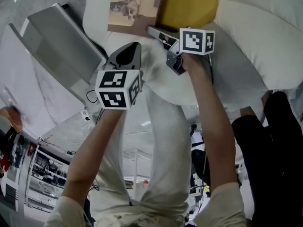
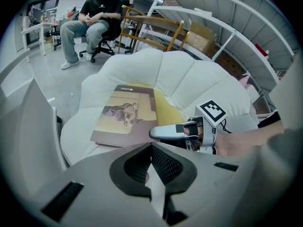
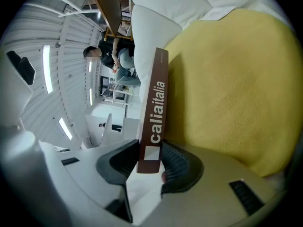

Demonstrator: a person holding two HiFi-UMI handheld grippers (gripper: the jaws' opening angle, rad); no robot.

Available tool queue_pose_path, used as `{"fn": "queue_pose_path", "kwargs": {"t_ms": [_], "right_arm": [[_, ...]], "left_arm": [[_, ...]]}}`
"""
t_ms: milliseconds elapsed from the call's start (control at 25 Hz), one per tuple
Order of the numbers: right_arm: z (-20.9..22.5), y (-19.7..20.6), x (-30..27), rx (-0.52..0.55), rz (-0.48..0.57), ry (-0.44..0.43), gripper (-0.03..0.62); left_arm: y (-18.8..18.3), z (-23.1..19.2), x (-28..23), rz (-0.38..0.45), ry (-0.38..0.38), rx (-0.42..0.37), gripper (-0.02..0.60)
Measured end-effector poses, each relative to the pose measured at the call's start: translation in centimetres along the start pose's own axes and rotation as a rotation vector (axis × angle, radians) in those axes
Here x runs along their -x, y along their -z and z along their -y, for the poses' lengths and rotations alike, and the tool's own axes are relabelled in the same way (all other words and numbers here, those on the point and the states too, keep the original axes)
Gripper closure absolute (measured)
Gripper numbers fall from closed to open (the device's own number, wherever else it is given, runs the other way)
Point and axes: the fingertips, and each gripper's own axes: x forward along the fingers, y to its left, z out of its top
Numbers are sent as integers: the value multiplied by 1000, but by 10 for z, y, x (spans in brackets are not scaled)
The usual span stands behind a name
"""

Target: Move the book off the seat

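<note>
A brown and tan book (image 2: 125,115) with a picture on its cover lies half on a yellow cushion (image 2: 168,112) on the white padded seat (image 2: 80,131). In the head view the book (image 1: 128,8) is at the top, beside the cushion (image 1: 189,6). My right gripper (image 3: 150,162) is shut on the book's brown spine (image 3: 154,112), which carries white print; the same gripper (image 1: 158,34) shows at the book's near corner. My left gripper (image 2: 151,167) is shut with nothing in it, held back from the book; in the head view it (image 1: 128,56) hovers over the seat's front.
The seat's white puffy backrest (image 2: 189,74) curves round the cushion. A grey-white panel (image 1: 61,46) stands at the left. Behind are a seated person (image 2: 92,18) on an office chair, a wooden chair (image 2: 151,27), white shelving (image 2: 227,27) with boxes (image 2: 201,34).
</note>
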Motion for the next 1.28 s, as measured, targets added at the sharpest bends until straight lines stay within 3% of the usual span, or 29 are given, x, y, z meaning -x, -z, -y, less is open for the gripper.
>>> {"fn": "queue_pose_path", "kwargs": {"t_ms": [200,480,800,1280], "right_arm": [[12,13,5,-1,41,23,448],[7,8,8,-17,36,37,451],[4,17,17,-84,85,-15,451],[-31,9,15,-75,73,-91,451]], "left_arm": [[9,2,-3,2,3,-24,572],[-12,-7,-6,10,4,-18,572],[-5,-6,-5,8,3,-27,572],[-12,-11,3,32,-12,-17,572]]}}
